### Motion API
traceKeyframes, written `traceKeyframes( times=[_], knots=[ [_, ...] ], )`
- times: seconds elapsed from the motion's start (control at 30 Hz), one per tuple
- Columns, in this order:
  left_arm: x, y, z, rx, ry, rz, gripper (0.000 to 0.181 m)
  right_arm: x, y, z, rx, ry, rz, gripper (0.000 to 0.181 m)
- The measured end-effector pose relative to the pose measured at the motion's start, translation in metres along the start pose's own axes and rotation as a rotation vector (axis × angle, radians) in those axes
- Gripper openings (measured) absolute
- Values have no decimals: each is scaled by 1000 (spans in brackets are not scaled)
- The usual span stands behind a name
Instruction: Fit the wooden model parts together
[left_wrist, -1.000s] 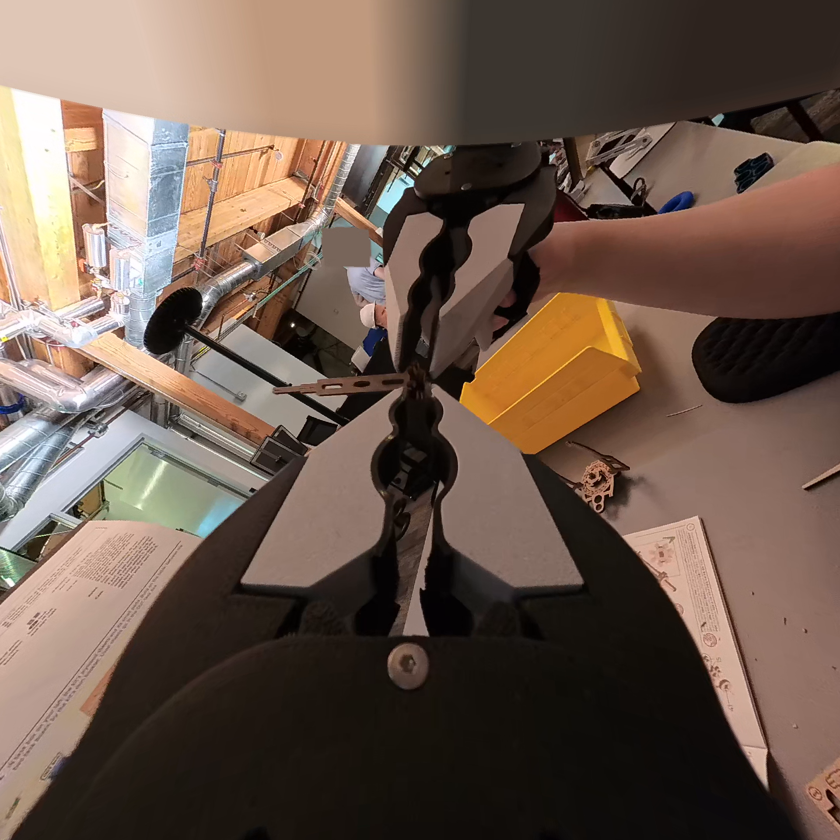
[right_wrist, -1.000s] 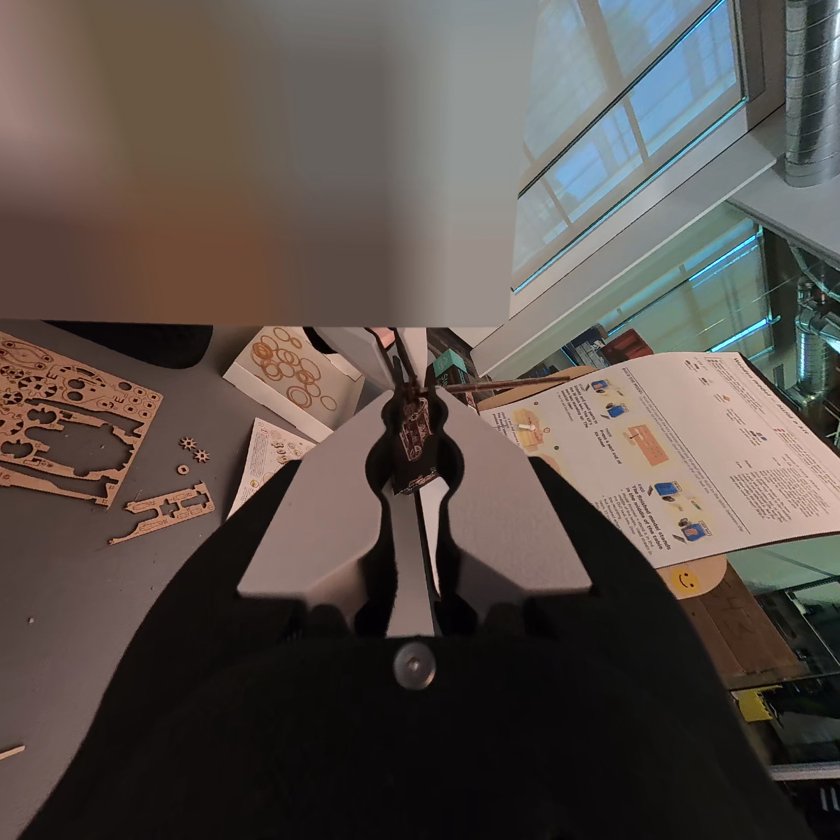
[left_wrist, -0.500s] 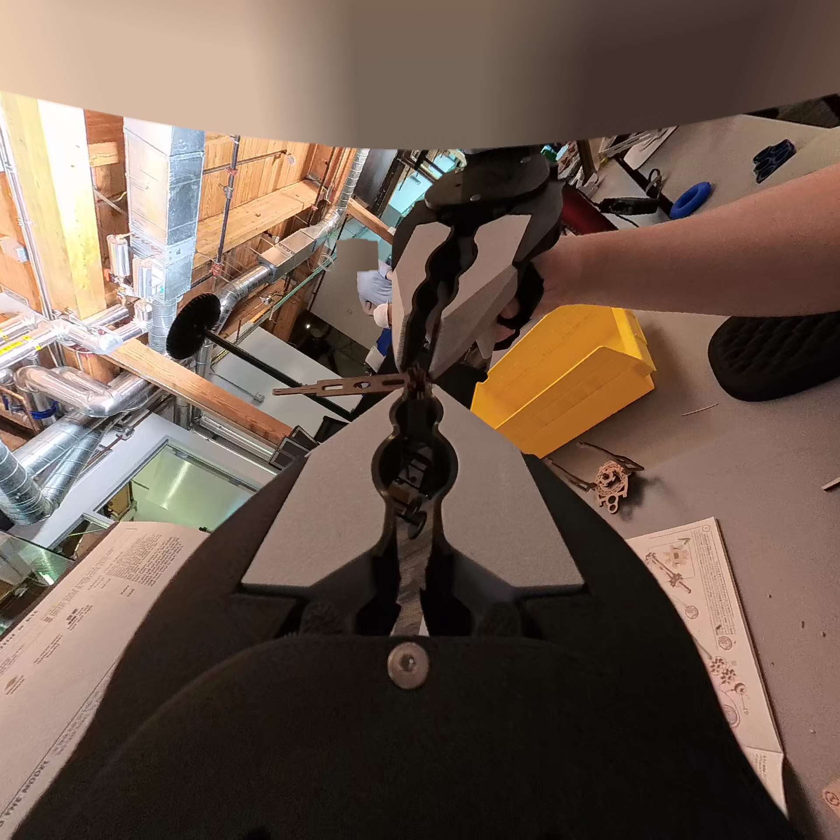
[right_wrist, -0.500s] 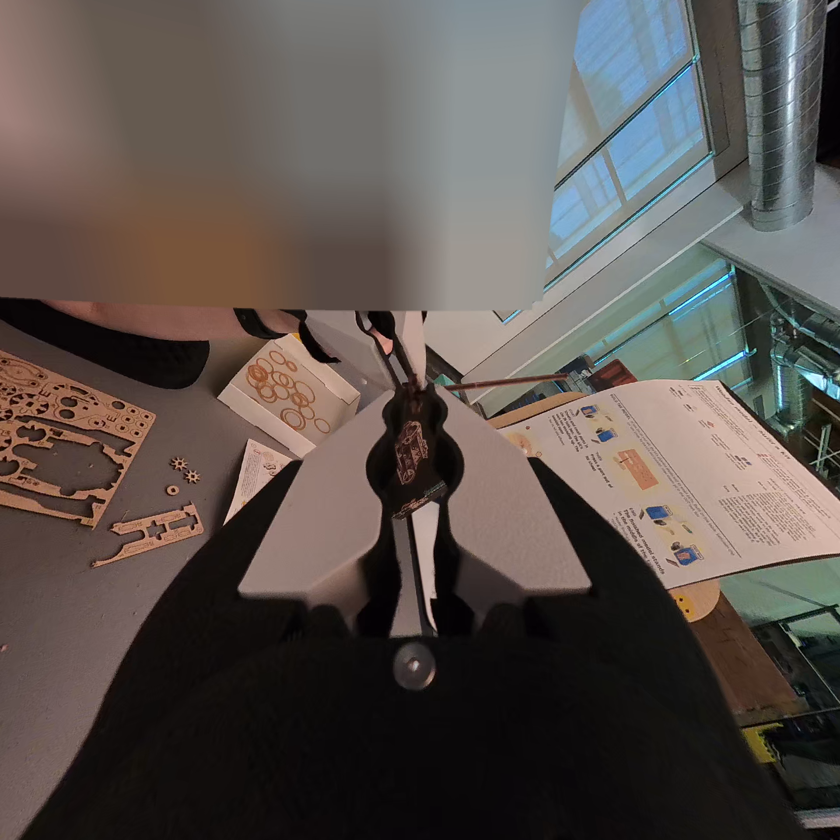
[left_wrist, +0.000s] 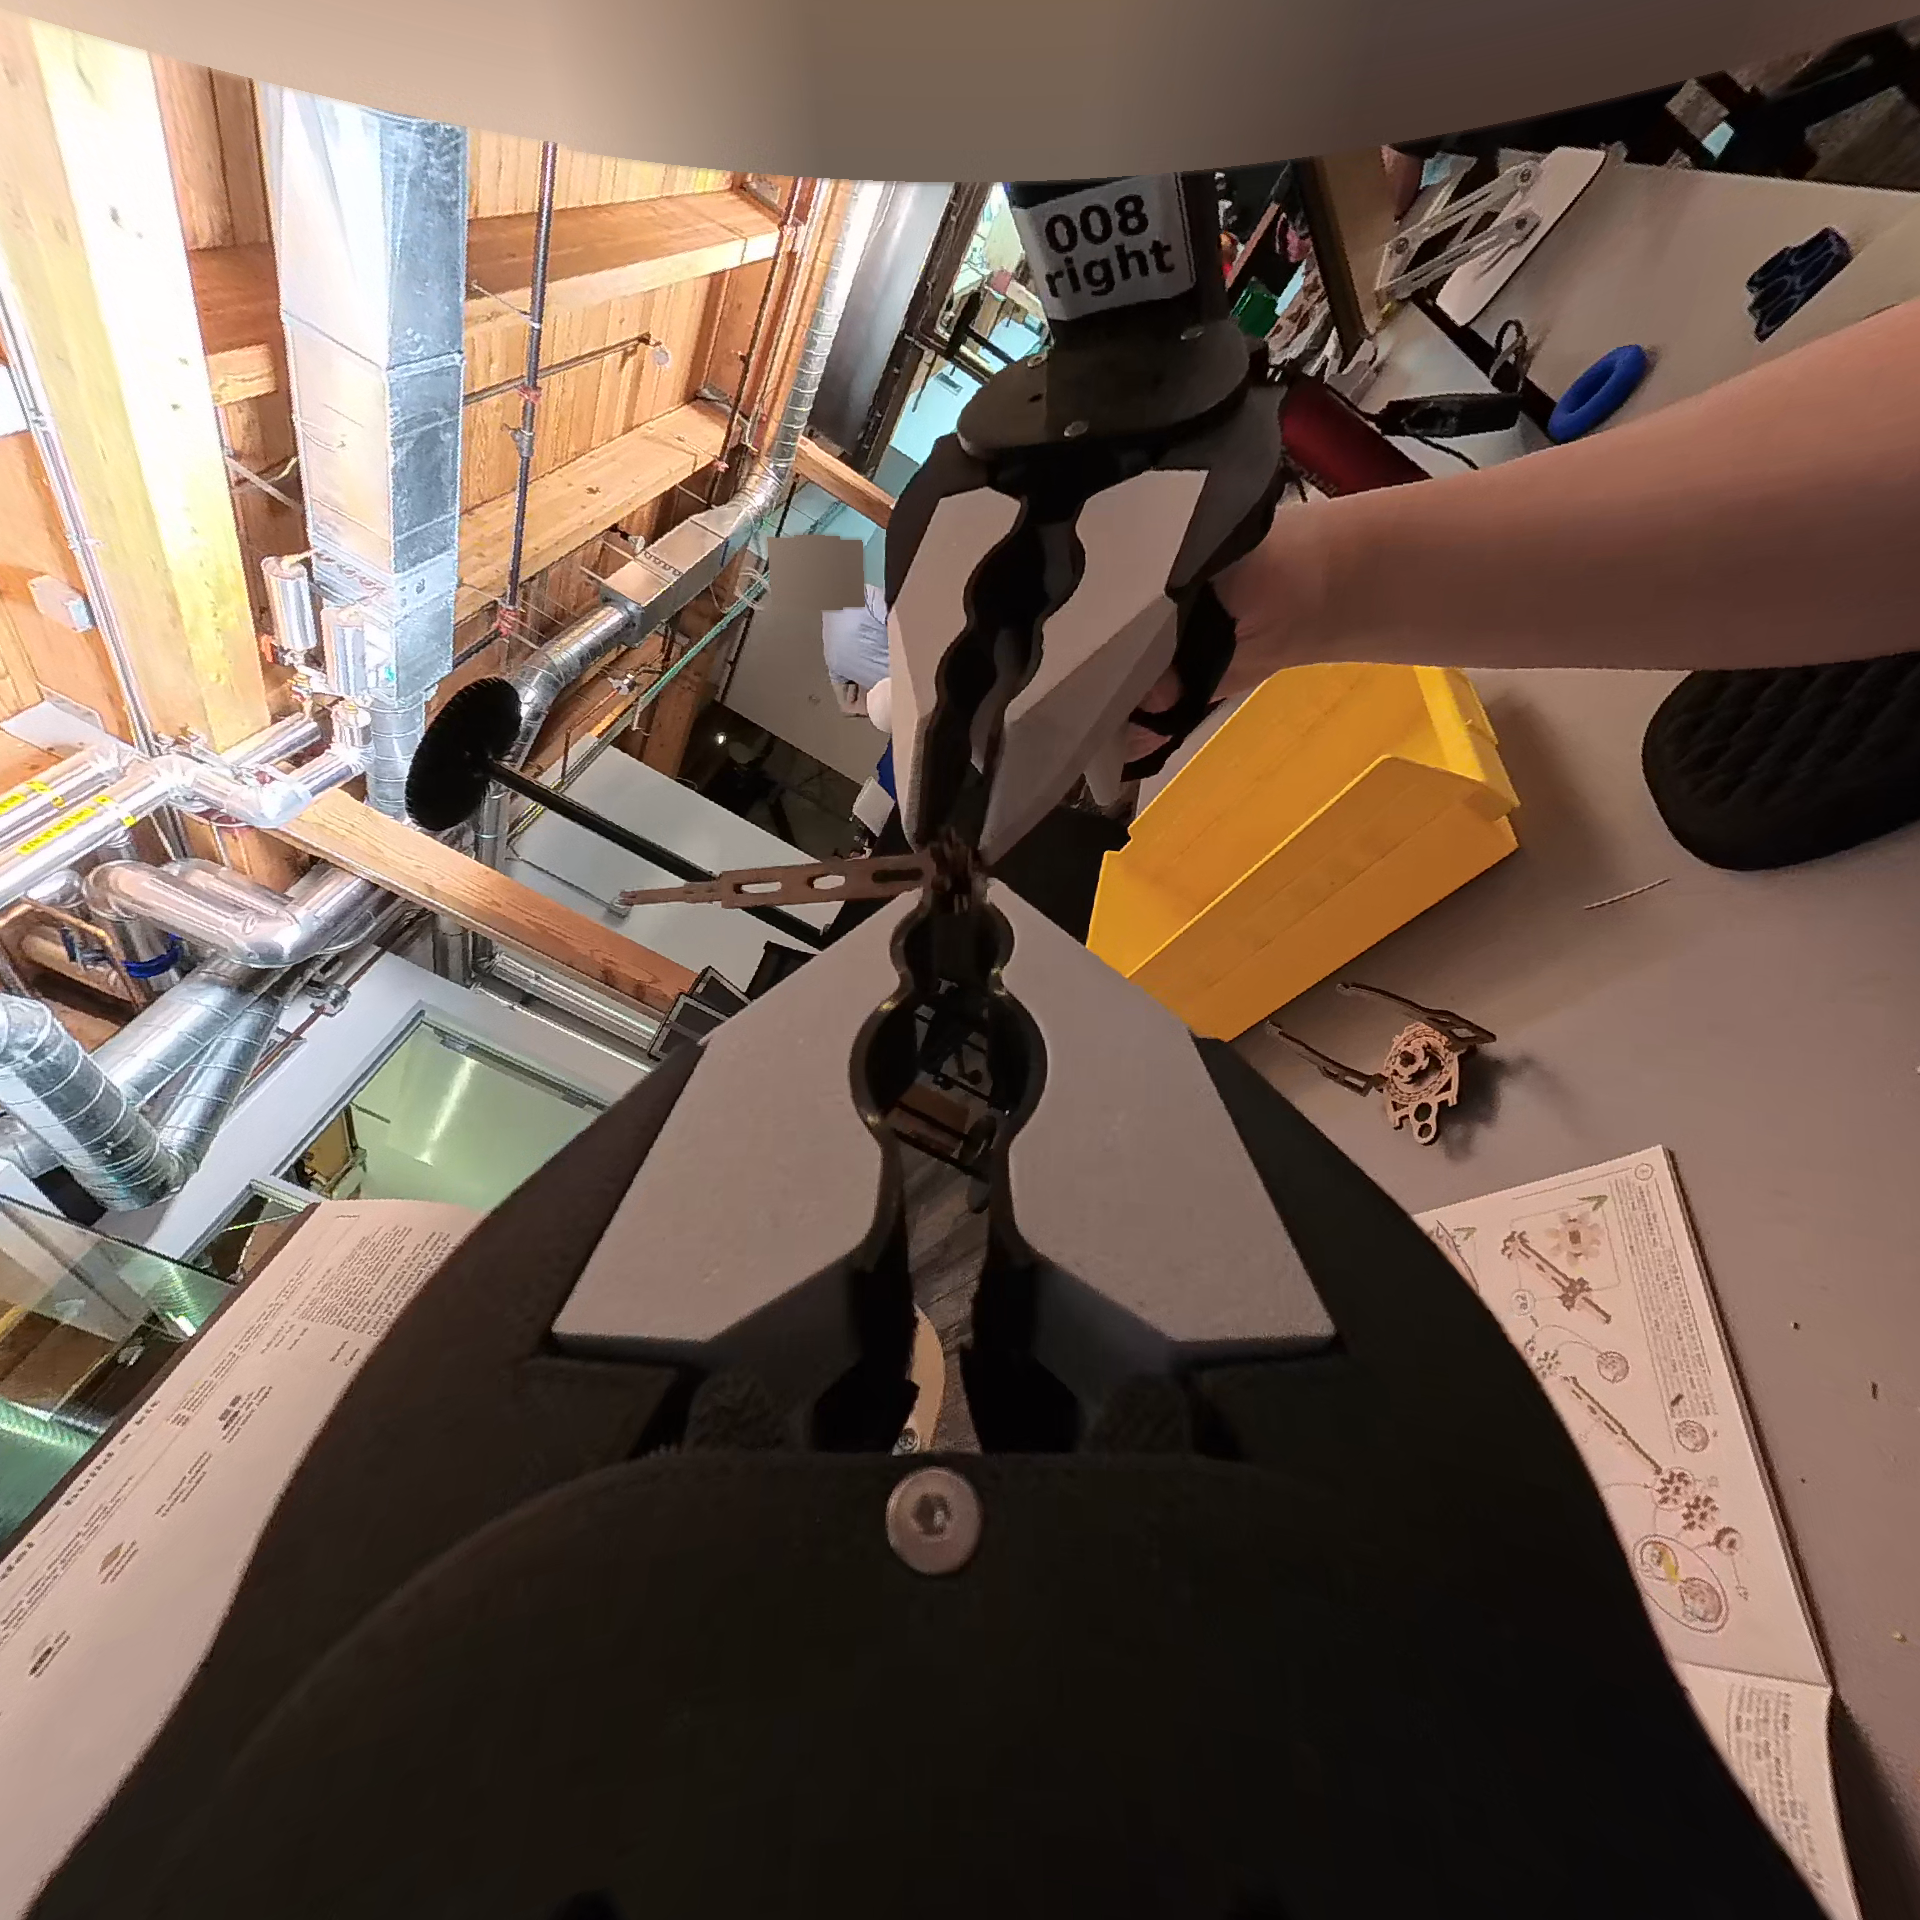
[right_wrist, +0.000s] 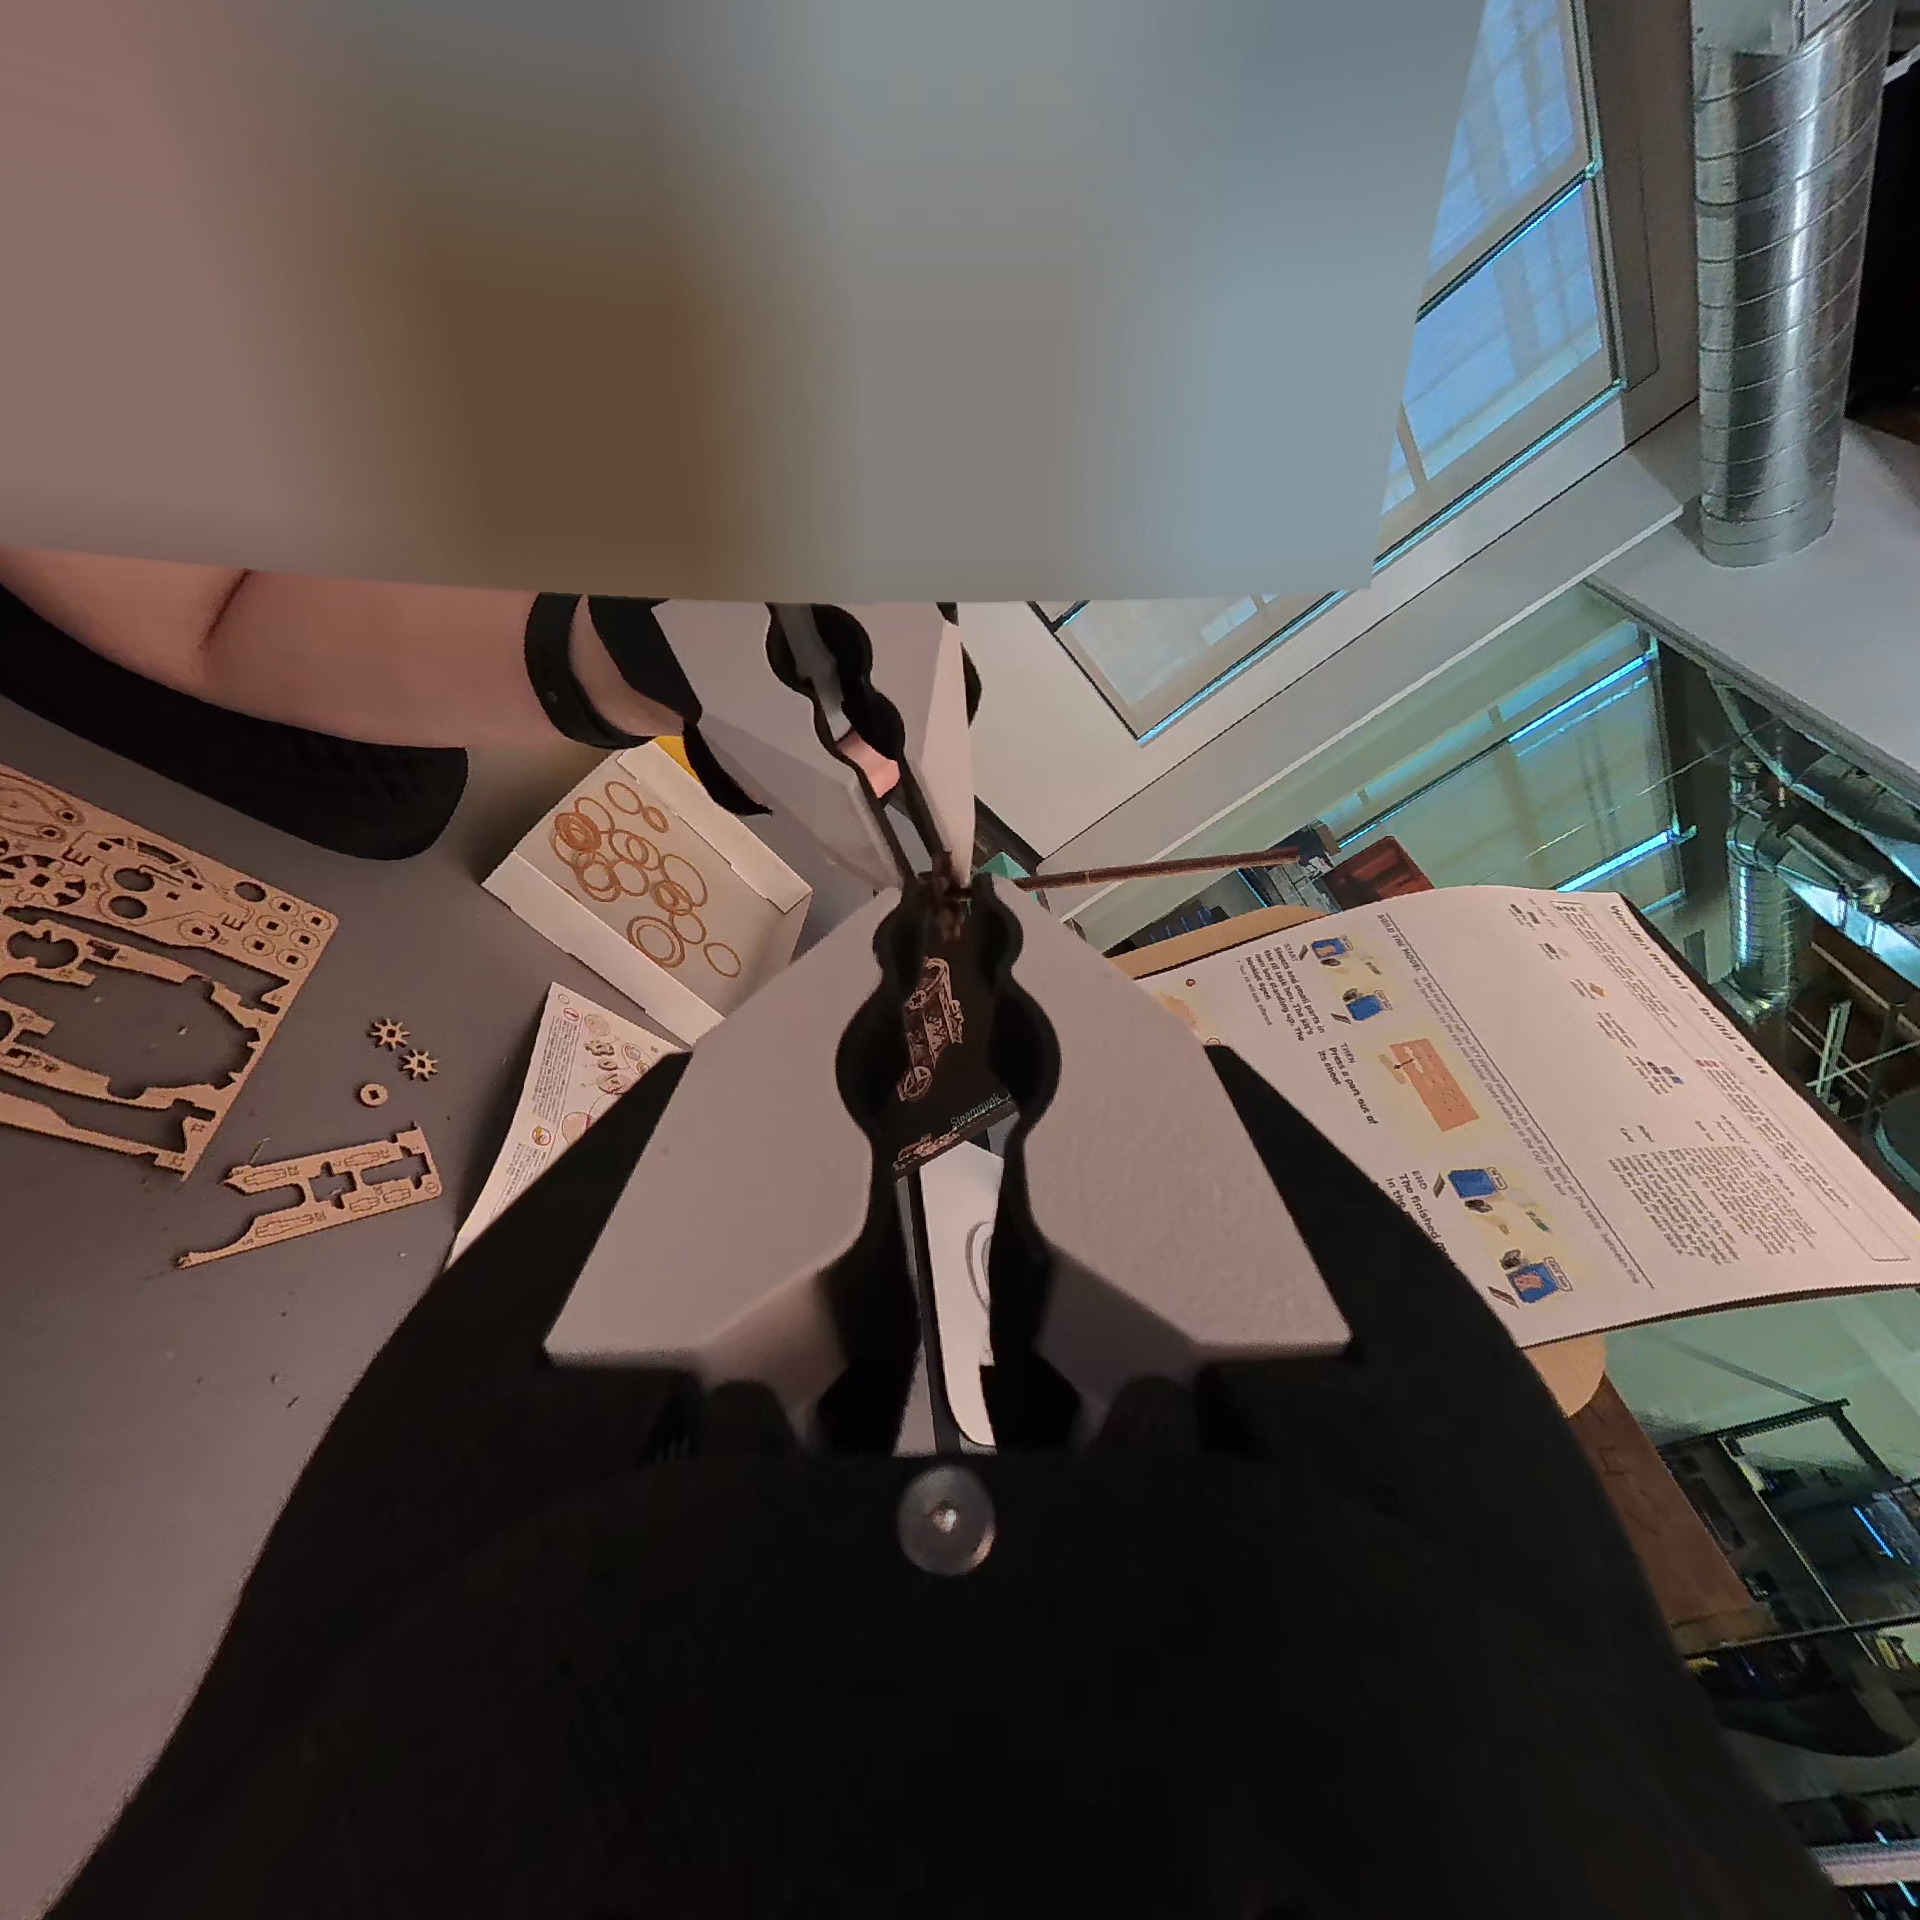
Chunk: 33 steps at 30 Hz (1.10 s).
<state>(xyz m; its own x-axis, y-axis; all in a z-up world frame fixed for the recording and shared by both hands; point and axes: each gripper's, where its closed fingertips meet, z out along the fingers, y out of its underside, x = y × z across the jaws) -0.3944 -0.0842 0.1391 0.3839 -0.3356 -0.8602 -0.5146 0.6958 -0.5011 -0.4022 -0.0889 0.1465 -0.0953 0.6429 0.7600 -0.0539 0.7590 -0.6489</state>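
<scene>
Pinching the slotted wooden strip (left_wrist: 790, 886) and small gear (left_wrist: 951, 864) tip-to-tip, both grippers are clamping narrowly; press straight, gently.

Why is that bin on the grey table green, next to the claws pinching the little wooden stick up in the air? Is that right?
Not quite: the bin is yellow, not green, as the left wrist view shows. The rest holds: it sits on the grey table, and the left claw and right claw meet tip to tip, pinching the little wooden stick in the air.
</scene>
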Motion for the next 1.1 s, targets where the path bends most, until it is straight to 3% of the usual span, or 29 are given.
traceKeyframes(
  times=[0.23,0.33,0.53,0.63,0.7,0.83,0.87,1.0,1.1],
  knots=[
    [-2,0,0,-2,-18,22,2,1,0,0,7,7,-8,8],
    [-6,-6,-1,11,-61,64,2,3,-6,-1,74,-19,82,8],
    [-9,5,5,-91,-154,228,3,38,-10,-10,254,-66,596,17],
    [-7,12,8,-123,-153,254,2,42,4,-3,230,-146,893,29],
    [-7,17,9,-155,-157,286,3,37,21,5,134,-162,992,36],
    [-2,28,14,-212,-135,323,3,25,29,11,64,-196,976,15],
    [0,32,15,-230,-122,328,3,20,32,11,28,-216,974,2],
    [4,37,16,-227,-73,227,1,18,40,12,-15,-230,1063,0],
    [-3,27,10,-136,-26,-25,3,21,46,13,9,-235,1169,0]
  ],
)
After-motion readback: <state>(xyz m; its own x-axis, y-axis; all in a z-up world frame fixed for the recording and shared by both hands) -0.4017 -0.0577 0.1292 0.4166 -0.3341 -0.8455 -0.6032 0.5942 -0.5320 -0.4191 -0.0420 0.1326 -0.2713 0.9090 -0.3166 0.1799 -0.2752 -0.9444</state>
